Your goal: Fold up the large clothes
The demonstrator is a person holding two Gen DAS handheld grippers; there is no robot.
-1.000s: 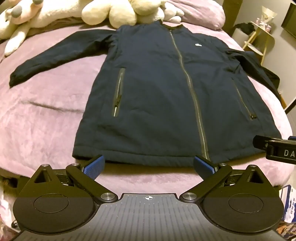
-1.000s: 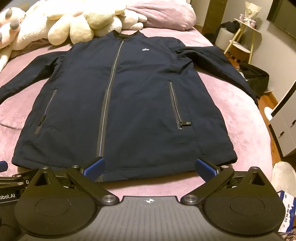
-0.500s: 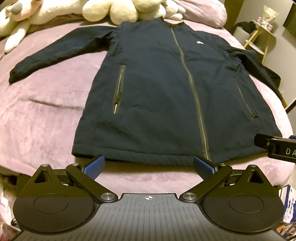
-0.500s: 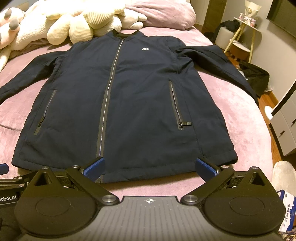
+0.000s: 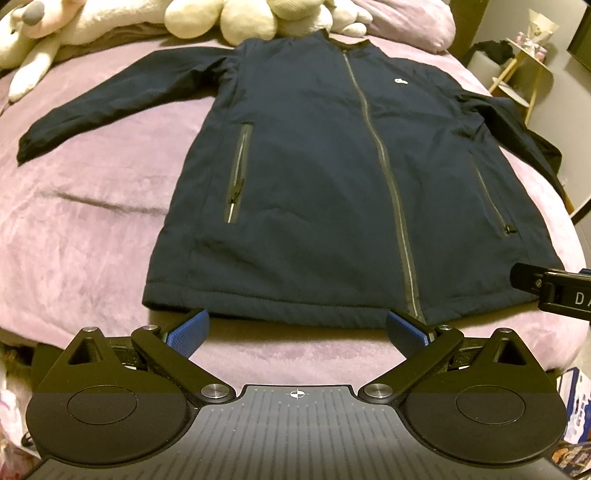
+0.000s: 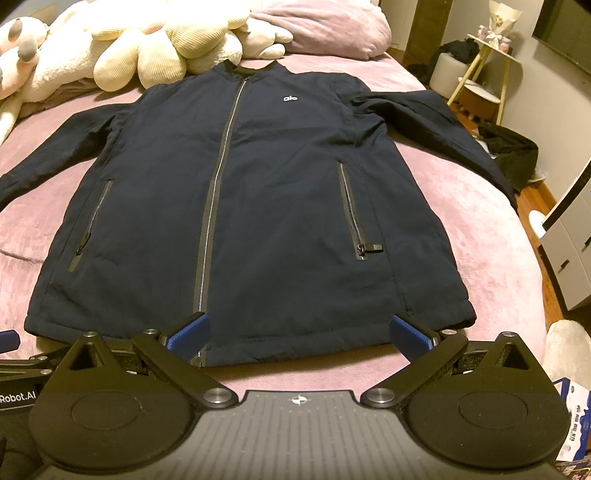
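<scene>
A dark navy zip jacket [image 5: 332,177] lies flat, front up, on a pink bed, collar at the far end, both sleeves spread out; it also shows in the right wrist view [image 6: 258,192]. My left gripper [image 5: 297,328] is open and empty, hovering just short of the hem's left half. My right gripper [image 6: 299,330] is open and empty over the hem's right half, its blue pads [image 6: 188,332] overlapping the hem edge in view. The left sleeve cuff [image 5: 27,144] lies far left. The right sleeve [image 6: 443,125] runs toward the bed's right edge.
Plush toys [image 6: 159,44] and a pink pillow [image 6: 325,26] sit at the head of the pink bed [image 5: 81,229]. A small side table [image 6: 491,74], dark clothes on the floor [image 6: 513,151] and white drawers [image 6: 569,240] stand right of the bed.
Both views have shifted slightly; the left gripper has drawn back a little from the hem and the right gripper has edged forward over it. Both stay open. The jacket has not moved.
</scene>
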